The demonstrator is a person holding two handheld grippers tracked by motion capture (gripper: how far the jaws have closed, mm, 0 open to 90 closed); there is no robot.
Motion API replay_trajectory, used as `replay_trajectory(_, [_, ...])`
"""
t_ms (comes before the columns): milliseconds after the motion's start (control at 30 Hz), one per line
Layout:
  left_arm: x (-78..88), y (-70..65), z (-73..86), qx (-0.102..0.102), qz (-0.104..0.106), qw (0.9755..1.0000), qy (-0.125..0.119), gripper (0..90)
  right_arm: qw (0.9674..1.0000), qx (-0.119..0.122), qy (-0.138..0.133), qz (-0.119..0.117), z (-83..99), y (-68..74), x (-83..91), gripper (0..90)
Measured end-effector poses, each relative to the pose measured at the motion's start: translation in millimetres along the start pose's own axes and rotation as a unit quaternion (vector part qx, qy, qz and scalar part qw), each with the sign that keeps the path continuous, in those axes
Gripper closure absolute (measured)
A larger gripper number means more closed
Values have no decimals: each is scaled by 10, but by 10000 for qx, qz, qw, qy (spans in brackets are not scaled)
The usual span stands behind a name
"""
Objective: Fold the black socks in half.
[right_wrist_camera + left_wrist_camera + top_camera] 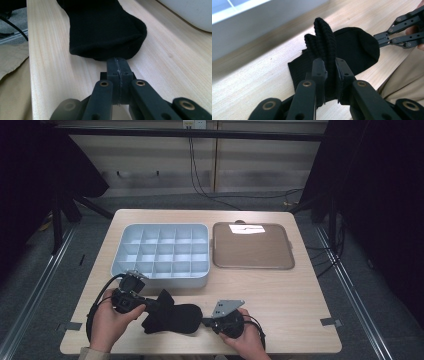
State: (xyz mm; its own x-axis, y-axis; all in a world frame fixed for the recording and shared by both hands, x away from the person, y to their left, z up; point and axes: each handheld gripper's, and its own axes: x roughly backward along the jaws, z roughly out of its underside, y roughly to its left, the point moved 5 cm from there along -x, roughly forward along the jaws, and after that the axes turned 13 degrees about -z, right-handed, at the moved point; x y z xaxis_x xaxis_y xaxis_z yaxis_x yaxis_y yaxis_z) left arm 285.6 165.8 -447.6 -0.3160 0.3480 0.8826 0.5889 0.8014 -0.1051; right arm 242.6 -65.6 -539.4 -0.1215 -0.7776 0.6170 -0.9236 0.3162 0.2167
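Sock (352, 47) pinched by left hand-held gripper (331, 72).

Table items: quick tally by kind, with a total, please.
Black sock: 1
White compartment tray: 1
Brown flat tray: 1
Grippers: 2, the left gripper and the right gripper
Total: 5

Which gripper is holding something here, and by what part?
The left gripper is clamped on the ribbed cuff end of the black sock. The right gripper is shut at the sock's toe; whether it pinches fabric cannot be told.
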Motion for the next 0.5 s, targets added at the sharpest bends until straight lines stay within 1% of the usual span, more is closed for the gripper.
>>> replay_trajectory(33, [-4,-12,-5,-13,-1,10000,10,798,10000,30,-2,-3,-2,-4,-1,900])
replay_trajectory(200, [-33,-61,-31,-83,-9,10000,53,798,10000,23,0,-9,-5,3,-8,900])
replay_trajectory(233, [-37,-73,-34,-58,10,10000,63,798,10000,14,-9,-17,-7,5,-11,900])
replay_trajectory(300, [-42,-78,-36,-102,18,9999,98,798,10000,0,-1,-17,-8,12,-14,900])
replay_trajectory(333, [-49,-84,-39,-82,29,9999,79,798,10000,5,7,-13,-7,12,-16,900])
replay_trajectory(500, [-60,-97,-45,-117,28,9999,107,798,10000,6,-6,-25,-12,13,-22,900])
